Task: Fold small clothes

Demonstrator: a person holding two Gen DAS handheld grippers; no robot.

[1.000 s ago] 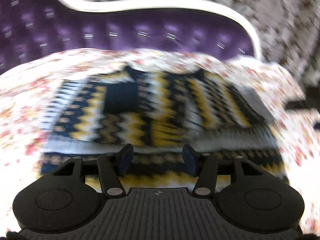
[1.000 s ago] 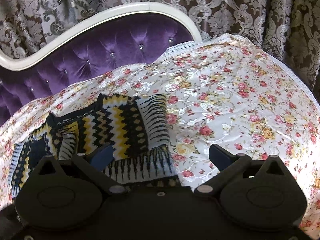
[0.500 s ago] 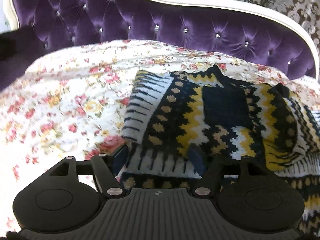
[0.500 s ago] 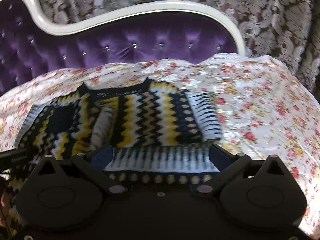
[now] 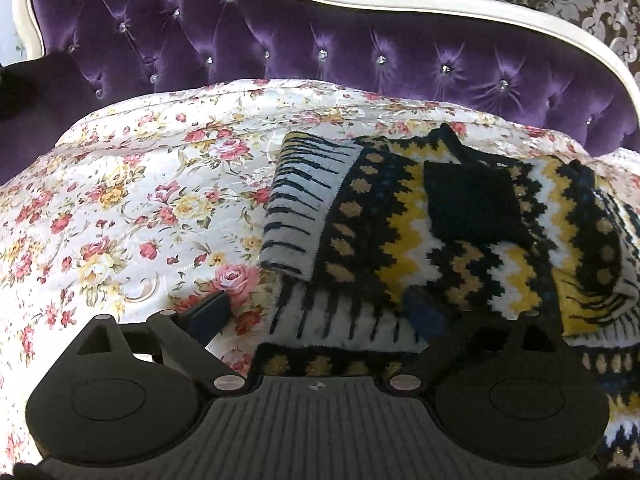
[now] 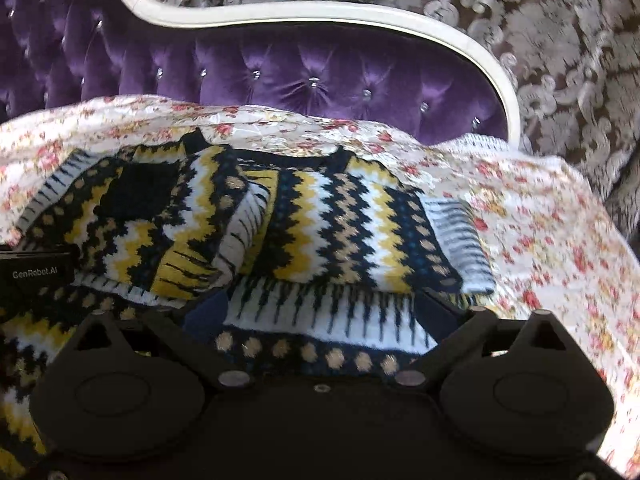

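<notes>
The sweater [image 5: 460, 236], a zigzag knit in black, yellow, white and tan, lies partly folded on a floral bedspread [image 5: 120, 216], both sleeves turned in across its chest and its striped hem nearest the cameras. In the left wrist view, the left gripper [image 5: 320, 316] stands wide over the hem's left corner: its jaws have just been opening, one finger resting on the bare bedspread beside the knit, the other over the knit itself, and the striped white band lies between them with no pad pressing on it. In the right wrist view, the right gripper [image 6: 324, 312] also stands wide, straddling the right stretch of the same hem; its jaws have just been closing a little, yet the fingers remain apart on either side of the band and the cloth lies flat and unpinched between them. At that view's left edge, a black casing [image 6: 36, 272] bearing white lettering sits over the knit. Farther back, the left sleeve's grey-and-black striped cuff [image 5: 304, 204] lies near the sweater's left side, while the right sleeve's cuff [image 6: 460, 240] reaches the garment's right edge. Beyond the bedspread rises a tufted purple headboard [image 5: 320, 48] studded with crystal buttons and rimmed by a curved cream frame [image 6: 320, 12]. Behind it hang brown-and-silver damask curtains [image 6: 568, 40].
</notes>
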